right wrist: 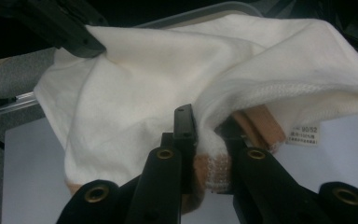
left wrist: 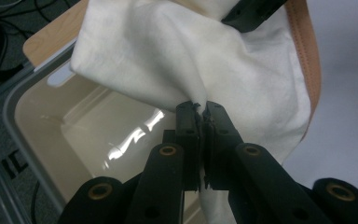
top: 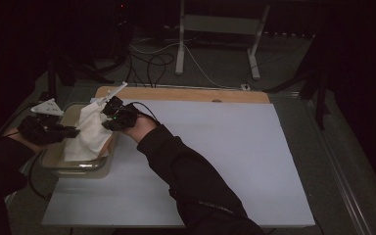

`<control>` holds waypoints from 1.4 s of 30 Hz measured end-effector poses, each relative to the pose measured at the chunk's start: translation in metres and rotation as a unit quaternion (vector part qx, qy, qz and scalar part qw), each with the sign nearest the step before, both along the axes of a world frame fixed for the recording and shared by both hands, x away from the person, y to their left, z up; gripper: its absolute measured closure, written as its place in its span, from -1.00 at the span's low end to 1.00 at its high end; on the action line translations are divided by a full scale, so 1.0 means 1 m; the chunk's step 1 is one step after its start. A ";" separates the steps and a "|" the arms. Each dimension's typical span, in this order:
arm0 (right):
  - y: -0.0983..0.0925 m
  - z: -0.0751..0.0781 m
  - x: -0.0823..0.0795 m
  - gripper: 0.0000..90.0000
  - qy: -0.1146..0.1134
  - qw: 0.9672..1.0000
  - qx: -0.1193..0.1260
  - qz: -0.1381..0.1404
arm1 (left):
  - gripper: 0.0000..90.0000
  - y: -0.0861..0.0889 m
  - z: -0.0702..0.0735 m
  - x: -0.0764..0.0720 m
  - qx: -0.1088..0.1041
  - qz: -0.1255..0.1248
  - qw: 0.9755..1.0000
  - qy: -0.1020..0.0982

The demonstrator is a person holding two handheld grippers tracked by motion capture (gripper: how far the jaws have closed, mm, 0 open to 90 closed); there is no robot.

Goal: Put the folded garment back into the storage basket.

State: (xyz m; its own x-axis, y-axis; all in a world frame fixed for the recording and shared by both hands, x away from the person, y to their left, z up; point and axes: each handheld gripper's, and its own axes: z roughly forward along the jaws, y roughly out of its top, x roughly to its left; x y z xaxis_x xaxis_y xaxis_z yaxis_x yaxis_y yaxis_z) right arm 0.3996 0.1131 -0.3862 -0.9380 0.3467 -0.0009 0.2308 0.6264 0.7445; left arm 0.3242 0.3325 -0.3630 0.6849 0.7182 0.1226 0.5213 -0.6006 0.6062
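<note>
1. Table [top: 215, 161] with pale sheet, wooden edge at far side
2. Clear plastic container [top: 54, 164] at left edge of table, pale inside
3. White cloth [top: 90, 134] with tan trim, draped over container, small label [right wrist: 304, 134] on one edge
4. Left gripper [left wrist: 201, 112] closed tight on fold of cloth
5. Right gripper [right wrist: 207, 135] clamped on hem of cloth, above container

White table [top: 215, 161], wooden far edge; clear plastic bin [top: 78, 169] at left edge.
</note>
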 end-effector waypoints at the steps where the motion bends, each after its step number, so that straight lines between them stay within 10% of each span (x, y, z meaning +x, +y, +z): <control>1: 0.003 0.000 0.000 0.86 0.003 1.000 0.000 -0.001 | 0.94 0.003 0.000 0.000 -0.001 0.002 1.000 0.002; 19: 0.045 -0.013 0.002 0.81 0.002 1.000 0.001 -0.011 | 0.89 0.041 -0.018 0.013 0.008 0.042 0.999 0.001; 22: 0.053 -0.030 0.010 0.05 0.027 0.999 -0.022 -0.012 | 0.48 0.045 -0.035 0.022 0.008 0.071 0.997 0.011; 28: 0.048 -0.042 0.015 -0.59 0.019 0.999 -0.037 -0.032 | -0.31 0.041 -0.052 0.029 -0.023 0.078 0.996 0.022; 42: 0.004 -0.040 0.013 -0.79 -0.001 1.000 -0.010 -0.013 | -0.95 0.012 -0.055 0.026 -0.042 0.031 0.998 0.031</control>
State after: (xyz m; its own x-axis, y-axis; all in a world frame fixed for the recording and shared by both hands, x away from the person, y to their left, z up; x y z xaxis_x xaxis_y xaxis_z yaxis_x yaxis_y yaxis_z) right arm 0.4124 0.1175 -0.4266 -0.9289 0.3702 -0.0100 0.2451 0.6347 0.7329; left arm 0.3503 0.3450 -0.4176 0.6440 0.7648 0.0184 0.5934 -0.5146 0.6189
